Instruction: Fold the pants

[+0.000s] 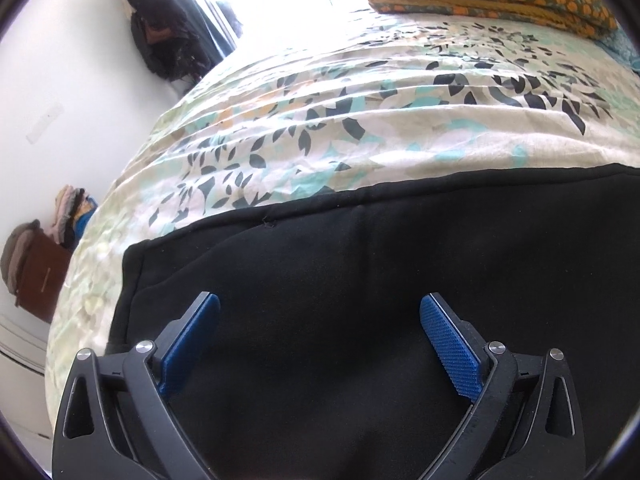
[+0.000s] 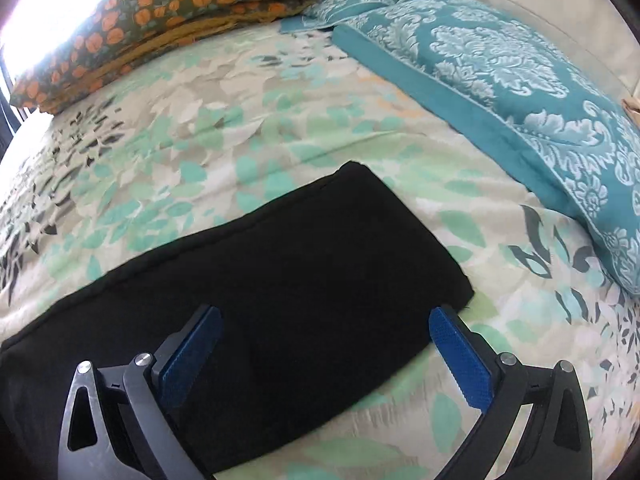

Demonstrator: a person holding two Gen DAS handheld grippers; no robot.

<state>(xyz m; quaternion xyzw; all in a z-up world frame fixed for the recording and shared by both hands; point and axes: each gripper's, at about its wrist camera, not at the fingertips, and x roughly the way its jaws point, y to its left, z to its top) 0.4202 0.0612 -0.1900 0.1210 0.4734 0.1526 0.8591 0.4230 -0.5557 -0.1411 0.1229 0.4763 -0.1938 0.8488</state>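
Black pants [image 1: 360, 280] lie flat on a leaf-print bedspread [image 1: 320, 120], folded lengthwise into a long strip. My left gripper [image 1: 320, 308] hovers open over the left part of the strip, near its left end. In the right wrist view the pants [image 2: 280, 280] run from lower left to a squared-off end at the right. My right gripper [image 2: 326, 320] is open above that end, its right finger [image 2: 460, 356] just past the pants' corner over the bedspread [image 2: 240, 128]. Nothing is held between either pair of blue pads.
An orange-flowered folded quilt [image 2: 172, 12] lies at the far side of the bed, and a teal damask pillow [image 2: 520, 80] is at the right. Left of the bed stand dark hanging clothes [image 1: 160, 36], a brown box [image 1: 40, 280] and stacked garments [image 1: 72, 212].
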